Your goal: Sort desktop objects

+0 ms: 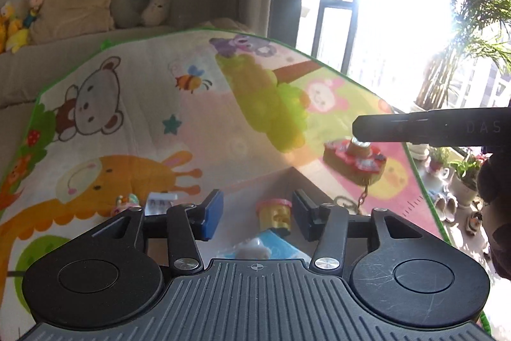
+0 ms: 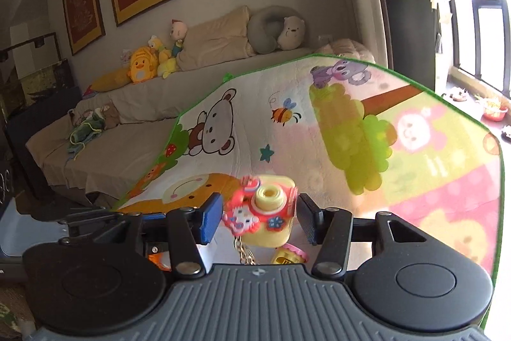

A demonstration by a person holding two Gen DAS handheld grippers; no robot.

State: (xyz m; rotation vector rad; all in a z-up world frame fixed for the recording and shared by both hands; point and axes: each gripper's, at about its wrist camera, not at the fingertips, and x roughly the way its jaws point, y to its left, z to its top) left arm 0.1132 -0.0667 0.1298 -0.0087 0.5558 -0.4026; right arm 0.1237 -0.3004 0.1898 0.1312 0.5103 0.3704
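Toy camera (image 2: 270,214), yellow with a pink-and-red cartoon front and a gold chain (image 2: 245,254) hanging below it, sits between the pads of the right gripper (image 2: 258,218) in the right wrist view. The blue left pad (image 2: 210,218) is at its 9 o'clock and the dark right pad (image 2: 308,219) at its 3 o'clock. The jaws stand fairly wide; the blurred toy fills most of the gap, and whether the pads actually press on it cannot be told. At 6 o'clock of the toy, just below it, a small yellow tub with a pink lid (image 2: 289,256) peeks over the gripper body. This gripper points roughly level across the cartoon play mat (image 2: 431,181) toward a sofa (image 2: 134,104) with plush toys at 11 o'clock.

In the left wrist view, the left gripper (image 1: 257,216) stands open with nothing between its pads. The yellow tub with pink lid (image 1: 274,216) lies just beyond the gap, near the right pad, inside what looks like a shallow cardboard box (image 1: 271,181). A light blue packet (image 1: 265,248) lies at 6 o'clock of the tub. The toy camera (image 1: 354,162) appears at 2 o'clock, off the mat, under the black bar of the right gripper (image 1: 431,127), its chain dangling. Small items (image 1: 147,202) rest at 9 o'clock beside the left pad. This gripper tilts slightly downward over the box.
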